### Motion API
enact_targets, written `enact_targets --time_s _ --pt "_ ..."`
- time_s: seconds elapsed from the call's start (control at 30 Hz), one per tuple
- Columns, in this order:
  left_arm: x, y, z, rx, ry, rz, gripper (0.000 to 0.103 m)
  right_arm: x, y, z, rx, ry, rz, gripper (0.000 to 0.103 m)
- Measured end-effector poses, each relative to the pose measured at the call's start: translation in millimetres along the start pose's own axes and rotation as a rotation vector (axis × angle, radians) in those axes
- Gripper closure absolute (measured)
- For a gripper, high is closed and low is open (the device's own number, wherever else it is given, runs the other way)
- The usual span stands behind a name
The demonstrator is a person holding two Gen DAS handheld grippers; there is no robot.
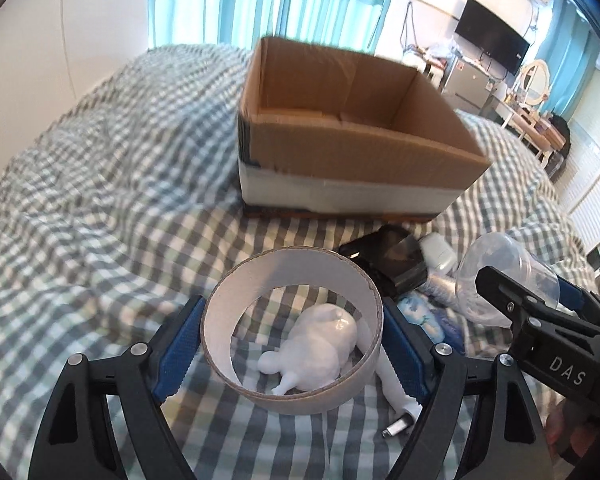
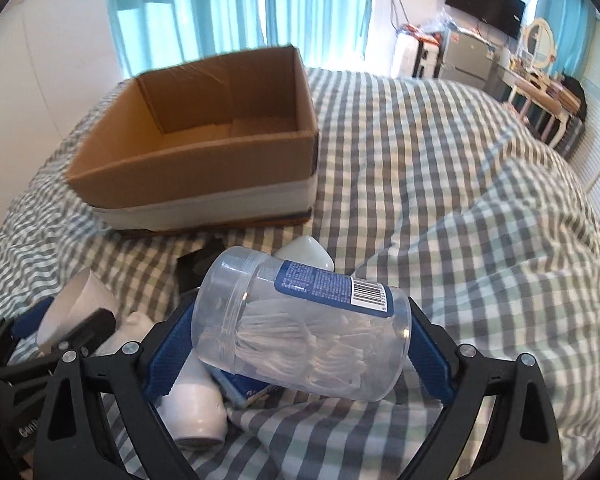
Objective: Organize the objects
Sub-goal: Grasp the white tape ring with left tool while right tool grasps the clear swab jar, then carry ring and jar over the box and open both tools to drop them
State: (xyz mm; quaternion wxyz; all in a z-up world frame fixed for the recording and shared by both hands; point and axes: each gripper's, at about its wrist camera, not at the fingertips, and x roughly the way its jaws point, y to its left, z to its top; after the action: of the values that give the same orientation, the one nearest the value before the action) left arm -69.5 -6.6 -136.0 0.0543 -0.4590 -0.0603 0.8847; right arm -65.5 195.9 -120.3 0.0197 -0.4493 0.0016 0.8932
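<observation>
My left gripper (image 1: 292, 340) is shut on a white cardboard tape ring (image 1: 296, 396), held above the checked bedspread. Through the ring I see a white figurine (image 1: 316, 348) lying on the bed. My right gripper (image 2: 300, 344) is shut on a clear plastic jar (image 2: 304, 320) with a blue label and white sticks inside; the jar also shows in the left wrist view (image 1: 500, 276). An open cardboard box (image 1: 352, 128) stands on the bed beyond both grippers; in the right wrist view the box (image 2: 204, 136) is at the upper left and looks empty.
A black pouch (image 1: 392, 260), a white bottle (image 2: 198, 404), a small white container (image 2: 306, 254) and a blue packet (image 1: 424, 316) lie on the bed between the grippers. A white cable with a plug (image 1: 396, 404) lies by the left gripper. Dresser, mirror and TV stand far right.
</observation>
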Motion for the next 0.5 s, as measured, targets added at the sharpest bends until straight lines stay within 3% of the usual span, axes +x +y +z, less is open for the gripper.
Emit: enact_targets --time_s 0.3,0.5 --pt "-48 6 30 0.007 -0.094 -0.027 0.017 -56 2 26 -0.015 -0.091 0.058 0.009" --pt "-71 6 81 0.017 -0.191 -0.017 0.017 -82 6 70 -0.038 -0.173 0.074 0.009"
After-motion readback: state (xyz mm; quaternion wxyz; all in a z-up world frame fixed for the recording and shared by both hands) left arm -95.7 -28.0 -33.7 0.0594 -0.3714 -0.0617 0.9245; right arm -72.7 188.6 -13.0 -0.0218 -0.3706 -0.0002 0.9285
